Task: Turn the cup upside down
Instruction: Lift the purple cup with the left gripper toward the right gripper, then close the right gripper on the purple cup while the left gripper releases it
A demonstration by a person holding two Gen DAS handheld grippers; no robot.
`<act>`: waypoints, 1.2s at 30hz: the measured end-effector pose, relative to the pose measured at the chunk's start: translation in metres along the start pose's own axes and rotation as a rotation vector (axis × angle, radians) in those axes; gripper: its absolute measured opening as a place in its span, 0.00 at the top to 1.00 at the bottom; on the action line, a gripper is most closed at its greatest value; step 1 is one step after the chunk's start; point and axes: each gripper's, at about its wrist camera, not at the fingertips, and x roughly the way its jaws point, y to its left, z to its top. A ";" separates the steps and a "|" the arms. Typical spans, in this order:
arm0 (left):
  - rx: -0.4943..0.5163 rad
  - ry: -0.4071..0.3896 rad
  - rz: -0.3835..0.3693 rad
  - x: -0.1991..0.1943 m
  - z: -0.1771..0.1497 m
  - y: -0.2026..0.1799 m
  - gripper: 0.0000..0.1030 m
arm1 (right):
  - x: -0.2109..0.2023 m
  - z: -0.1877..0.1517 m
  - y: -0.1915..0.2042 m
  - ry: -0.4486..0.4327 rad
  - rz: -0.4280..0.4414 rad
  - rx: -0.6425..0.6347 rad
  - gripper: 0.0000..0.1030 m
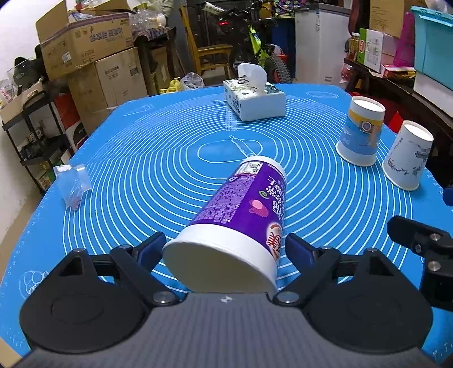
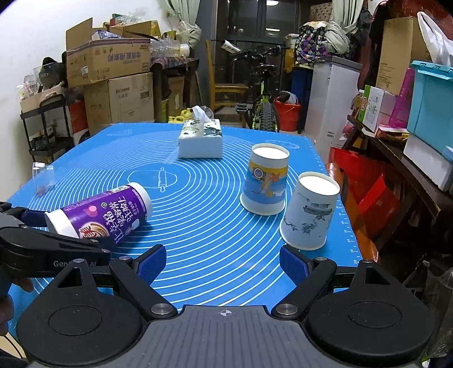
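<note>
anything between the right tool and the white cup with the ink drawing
Nothing. In the right wrist view, only bare blue mat lies between the open right tool and the white ink-drawing cup, which stands ahead and to its right.

Looks to me like a spare room at someone's home doubling as storage. I've got stacked cardboard boxes [image 2: 113,70] along the left wall, a bicycle [image 2: 262,93] parked at the back next to a wooden chair [image 2: 226,87] and a white chest freezer [image 2: 328,96], plus curtains [image 2: 187,19]. The tabletop has a blue baking mat [image 2: 198,198] and a tissue box [image 2: 201,138] on it.
</note>
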 end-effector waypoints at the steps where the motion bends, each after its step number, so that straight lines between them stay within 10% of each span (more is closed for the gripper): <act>1: 0.008 -0.001 0.001 0.000 0.000 -0.001 0.10 | 0.000 0.000 0.000 0.001 0.000 0.000 0.14; 22: -0.120 -0.098 -0.039 -0.047 0.016 0.029 0.04 | -0.011 0.032 0.006 -0.022 0.046 0.019 0.14; 36: -0.263 -0.098 0.117 -0.009 0.013 0.104 0.03 | 0.072 0.085 0.049 0.252 0.251 0.154 0.14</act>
